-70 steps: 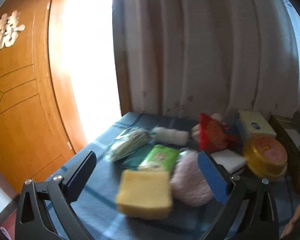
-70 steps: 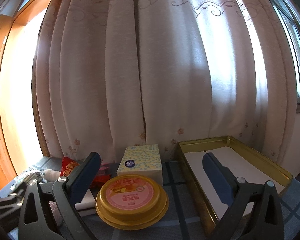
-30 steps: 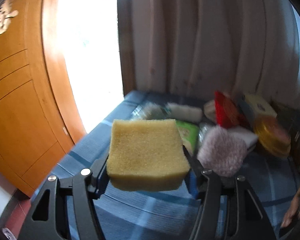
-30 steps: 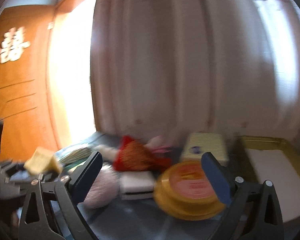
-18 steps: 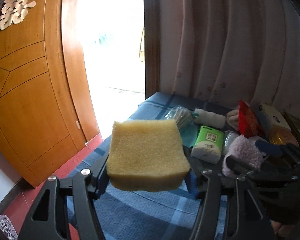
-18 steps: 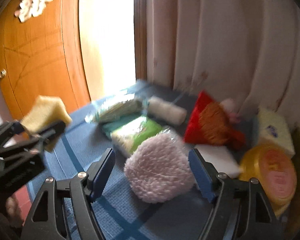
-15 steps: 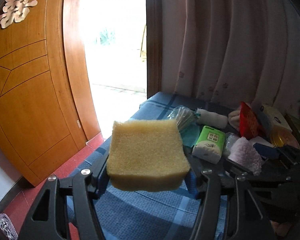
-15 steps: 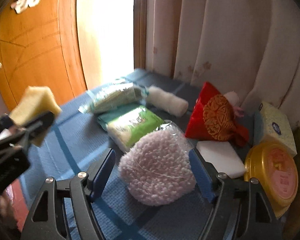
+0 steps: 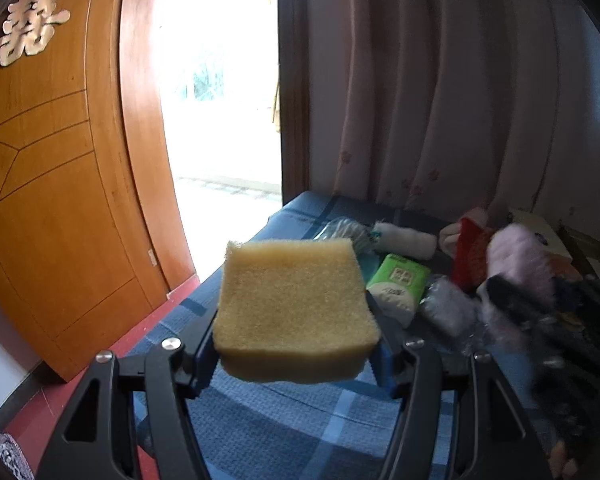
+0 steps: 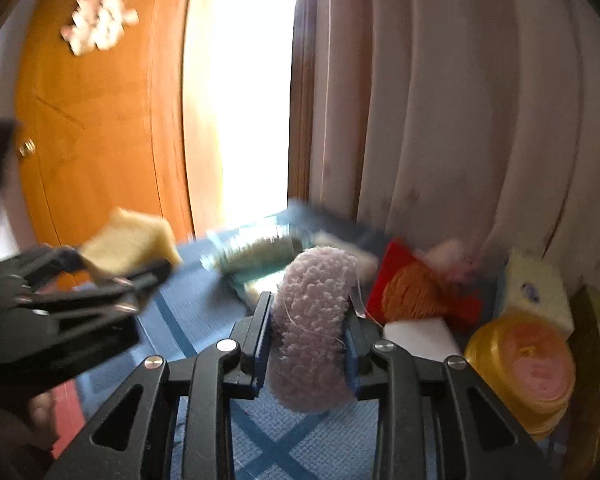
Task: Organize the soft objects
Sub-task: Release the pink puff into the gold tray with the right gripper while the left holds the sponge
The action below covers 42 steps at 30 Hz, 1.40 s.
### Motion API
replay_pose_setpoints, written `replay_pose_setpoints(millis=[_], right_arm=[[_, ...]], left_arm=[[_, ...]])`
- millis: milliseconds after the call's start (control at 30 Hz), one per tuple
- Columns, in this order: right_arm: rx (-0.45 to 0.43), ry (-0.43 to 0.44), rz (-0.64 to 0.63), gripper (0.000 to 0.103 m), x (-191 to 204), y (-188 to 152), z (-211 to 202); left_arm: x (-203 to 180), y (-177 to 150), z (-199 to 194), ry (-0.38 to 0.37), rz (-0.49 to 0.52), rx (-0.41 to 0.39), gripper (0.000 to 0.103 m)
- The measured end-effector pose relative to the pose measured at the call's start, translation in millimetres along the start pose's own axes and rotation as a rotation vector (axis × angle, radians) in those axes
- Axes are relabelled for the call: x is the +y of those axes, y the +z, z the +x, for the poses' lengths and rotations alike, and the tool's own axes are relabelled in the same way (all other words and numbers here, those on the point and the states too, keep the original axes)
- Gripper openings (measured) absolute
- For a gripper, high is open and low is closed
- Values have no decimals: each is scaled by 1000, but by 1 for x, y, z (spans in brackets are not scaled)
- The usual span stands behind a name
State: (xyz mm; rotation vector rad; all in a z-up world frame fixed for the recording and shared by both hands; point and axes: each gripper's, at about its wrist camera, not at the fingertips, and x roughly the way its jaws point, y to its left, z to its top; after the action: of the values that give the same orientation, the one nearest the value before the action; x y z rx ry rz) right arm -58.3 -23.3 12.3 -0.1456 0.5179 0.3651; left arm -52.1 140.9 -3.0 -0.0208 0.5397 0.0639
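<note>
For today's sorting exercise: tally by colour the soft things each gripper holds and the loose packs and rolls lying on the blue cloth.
Yellow: 1, sponge in left gripper
Pink: 1, fluffy pad in right gripper
Green: 1, tissue pack
White: 1, rolled cloth
Total: 4

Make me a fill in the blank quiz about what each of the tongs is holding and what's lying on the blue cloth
The left tongs are shut on a ____ sponge.
The right tongs squeeze a fluffy ____ puff.
The tissue pack lying on the blue cloth has a ____ wrapper.
Beside the white block sits a round ____ tin.

Missing words: yellow; pink; green; yellow
</note>
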Motion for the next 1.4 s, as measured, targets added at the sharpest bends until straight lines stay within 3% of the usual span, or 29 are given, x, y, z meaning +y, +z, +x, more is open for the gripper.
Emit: replay_pose_setpoints(millis=[67, 200, 433, 633, 733, 933, 1233, 1400], right_arm=[[-101, 6, 4, 33, -5, -3, -23], [-201, -24, 27, 33, -19, -4, -46], [-273, -72, 74, 33, -45, -13, -67], [-354, -279, 77, 33, -65, -21, -93], [-345, -390, 75, 33, -82, -25, -99], [-266, -533, 127, 33, -125, -38, -107], [-214, -631, 188, 33, -190, -50, -128], [-189, -666, 312, 33, -237, -62, -148]], left_arm=[[-3, 1, -3, -9, -2, -19, 63], [-16, 2, -8, -26, 4, -44, 63], [-39, 3, -19, -60, 30, -75, 63], [-73, 7, -30, -116, 81, -127, 63], [-93, 10, -35, -156, 105, -149, 63], [-134, 15, -40, -226, 150, -171, 63], [-193, 21, -54, -338, 196, -222, 63], [-239, 20, -53, -389, 243, -226, 63]])
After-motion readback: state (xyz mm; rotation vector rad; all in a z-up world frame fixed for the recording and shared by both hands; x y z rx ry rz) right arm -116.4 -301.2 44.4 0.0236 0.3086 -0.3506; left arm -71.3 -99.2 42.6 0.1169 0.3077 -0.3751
